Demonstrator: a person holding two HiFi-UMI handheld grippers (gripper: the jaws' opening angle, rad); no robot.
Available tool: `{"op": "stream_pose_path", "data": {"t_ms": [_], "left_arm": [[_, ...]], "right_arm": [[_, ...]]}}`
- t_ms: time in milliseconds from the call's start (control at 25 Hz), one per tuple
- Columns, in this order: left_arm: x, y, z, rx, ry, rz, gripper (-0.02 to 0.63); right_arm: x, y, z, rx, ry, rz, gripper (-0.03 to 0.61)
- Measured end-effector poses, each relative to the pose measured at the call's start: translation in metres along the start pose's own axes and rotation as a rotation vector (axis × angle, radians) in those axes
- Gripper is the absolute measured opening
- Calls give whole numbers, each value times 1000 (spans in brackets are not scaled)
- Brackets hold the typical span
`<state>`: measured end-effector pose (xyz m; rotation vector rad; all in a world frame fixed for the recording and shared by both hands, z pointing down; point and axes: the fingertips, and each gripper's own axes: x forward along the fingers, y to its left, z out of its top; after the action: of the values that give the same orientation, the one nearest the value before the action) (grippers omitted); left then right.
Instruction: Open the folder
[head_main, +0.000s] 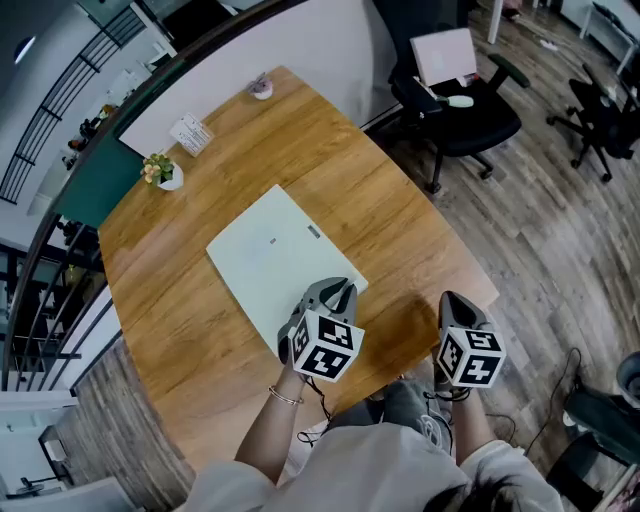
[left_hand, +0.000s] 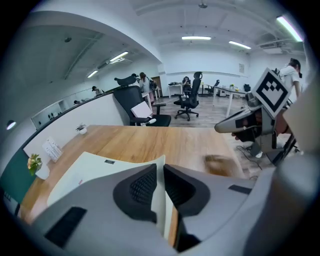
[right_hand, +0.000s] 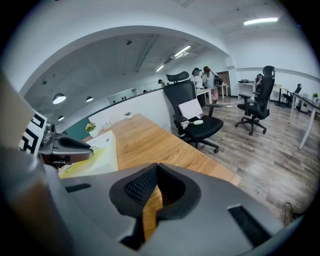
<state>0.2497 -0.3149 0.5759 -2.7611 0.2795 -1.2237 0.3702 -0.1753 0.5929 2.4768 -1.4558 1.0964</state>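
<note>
folder (head_main: 270, 255) cover pinched by left gripper (head_main: 340, 291)
corner raised off table (head_main: 190, 330); right gripper (head_main: 451, 299) pressed together, empty.

I stand at a curved wooden table (head_main: 390, 200) in an open office — behind it runs a low white wall (head_main: 310, 45). The floor (head_main: 540, 240) is of grey-brown planks. A black office chair (head_main: 470, 118) stands to the right, and long lamps (left_hand: 196, 37) shine on the ceiling.

Pale folder (head_main: 270, 250), flat on wooden table (head_main: 180, 310), near cover corner raised
</note>
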Motion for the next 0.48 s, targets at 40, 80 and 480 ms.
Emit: {"op": "stream_pose_path", "data": {"t_ms": [40,80,480], "left_arm": [[-4,1,0,-27,-26,18,34],[-9,3,0,-54,-54,38,30],[-62,24,4,-140,-249,220,2]], "right_arm": [[-1,2,0,-7,1,6,2],[-1,5,1,-14,1,12,2],[-1,29,18,-84,-5,67,2]]}}
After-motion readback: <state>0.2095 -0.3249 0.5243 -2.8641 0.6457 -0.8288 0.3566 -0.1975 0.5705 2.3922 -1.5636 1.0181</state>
